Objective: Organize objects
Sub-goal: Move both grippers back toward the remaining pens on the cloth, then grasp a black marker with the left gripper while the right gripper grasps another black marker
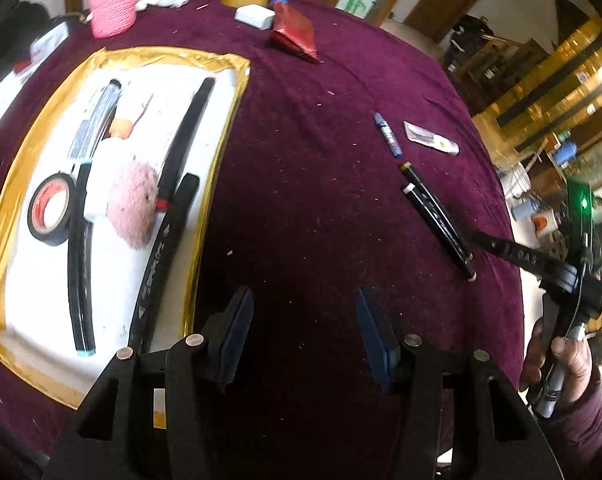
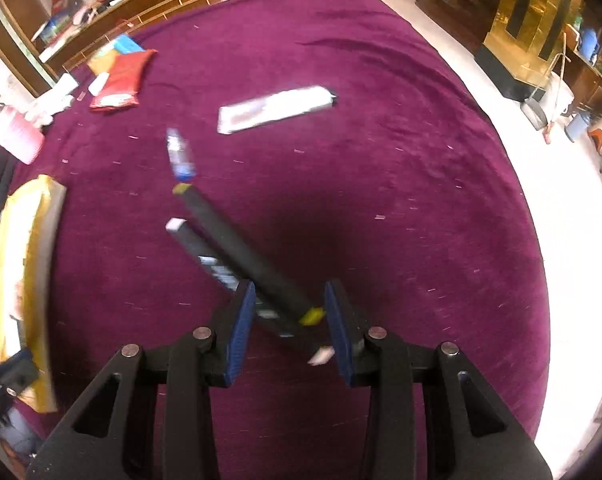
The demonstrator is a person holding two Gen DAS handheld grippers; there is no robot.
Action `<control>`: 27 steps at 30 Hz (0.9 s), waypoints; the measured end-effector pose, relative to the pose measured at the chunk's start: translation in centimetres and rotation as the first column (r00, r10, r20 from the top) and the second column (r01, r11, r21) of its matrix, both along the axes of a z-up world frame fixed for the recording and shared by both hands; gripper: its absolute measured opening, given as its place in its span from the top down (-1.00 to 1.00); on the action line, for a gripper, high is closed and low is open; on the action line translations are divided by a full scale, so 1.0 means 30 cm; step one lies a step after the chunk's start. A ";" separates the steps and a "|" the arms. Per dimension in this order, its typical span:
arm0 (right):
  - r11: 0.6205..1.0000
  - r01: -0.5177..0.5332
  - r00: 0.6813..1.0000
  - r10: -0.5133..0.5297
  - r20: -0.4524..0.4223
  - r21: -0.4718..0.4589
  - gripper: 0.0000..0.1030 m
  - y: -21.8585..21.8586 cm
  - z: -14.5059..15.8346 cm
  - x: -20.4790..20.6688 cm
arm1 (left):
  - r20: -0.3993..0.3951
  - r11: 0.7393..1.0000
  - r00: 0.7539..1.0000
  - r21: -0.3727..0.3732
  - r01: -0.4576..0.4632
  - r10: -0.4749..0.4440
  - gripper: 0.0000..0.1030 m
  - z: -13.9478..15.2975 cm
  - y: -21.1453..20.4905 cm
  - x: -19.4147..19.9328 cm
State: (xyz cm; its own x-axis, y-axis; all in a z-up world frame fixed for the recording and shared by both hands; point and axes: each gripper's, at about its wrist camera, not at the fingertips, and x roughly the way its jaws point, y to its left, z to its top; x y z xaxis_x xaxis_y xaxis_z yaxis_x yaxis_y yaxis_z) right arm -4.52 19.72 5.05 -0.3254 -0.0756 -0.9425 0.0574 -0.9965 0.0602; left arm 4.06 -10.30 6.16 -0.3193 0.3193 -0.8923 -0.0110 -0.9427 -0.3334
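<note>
right gripper (image 2: 289, 316) sits half-open with two black markers (image 2: 237, 256) lying between its fingers, left gripper (image 1: 305, 332) half-open over bare cloth

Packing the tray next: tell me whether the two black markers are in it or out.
Out. Both black markers lie side by side on the purple cloth, apart from the gold-rimmed tray.

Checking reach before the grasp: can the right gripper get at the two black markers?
Probably yes: the right gripper has its jaws open around the two black markers, with nothing lying over them.
</note>
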 end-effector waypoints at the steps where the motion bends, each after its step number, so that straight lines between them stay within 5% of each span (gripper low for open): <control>1: 0.999 -0.018 1.000 0.019 0.008 -0.029 0.35 0.007 -0.004 -0.004 | 0.004 1.000 1.000 0.002 -0.014 0.014 0.09 -0.004 -0.001 0.001; 6: 0.959 -0.159 0.984 0.173 0.041 -0.234 0.35 -0.035 -0.014 -0.010 | 0.019 0.999 0.999 0.000 -0.045 0.045 0.09 -0.022 0.016 0.004; 14: 0.934 -0.301 0.949 0.313 0.033 -0.193 0.27 -0.142 -0.040 -0.056 | 0.038 0.997 0.996 -0.010 -0.077 0.077 0.09 -0.045 0.025 0.019; 17: 0.938 -0.301 0.941 0.322 0.108 -0.175 0.04 -0.155 -0.094 -0.078 | 0.045 0.995 0.994 -0.009 -0.098 0.098 0.09 -0.051 0.011 0.025; 23: 0.942 -0.286 0.942 0.310 0.129 -0.173 0.02 -0.160 -0.100 -0.070 | 0.056 0.992 0.991 -0.005 -0.125 0.125 0.09 -0.066 -0.006 0.032; 27: 0.899 -0.248 0.913 0.342 0.223 -0.362 0.01 -0.204 -0.132 -0.033 | 0.072 0.993 0.990 0.002 -0.118 0.117 0.09 -0.080 0.007 0.025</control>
State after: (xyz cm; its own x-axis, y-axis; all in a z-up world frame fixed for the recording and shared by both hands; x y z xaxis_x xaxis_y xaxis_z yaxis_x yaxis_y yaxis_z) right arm -5.50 13.59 1.09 0.0275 -0.4382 -0.8985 0.2803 -0.8594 0.4277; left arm 4.82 -10.10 3.74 -0.2905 0.2888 -0.9122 0.1239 -0.9340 -0.3352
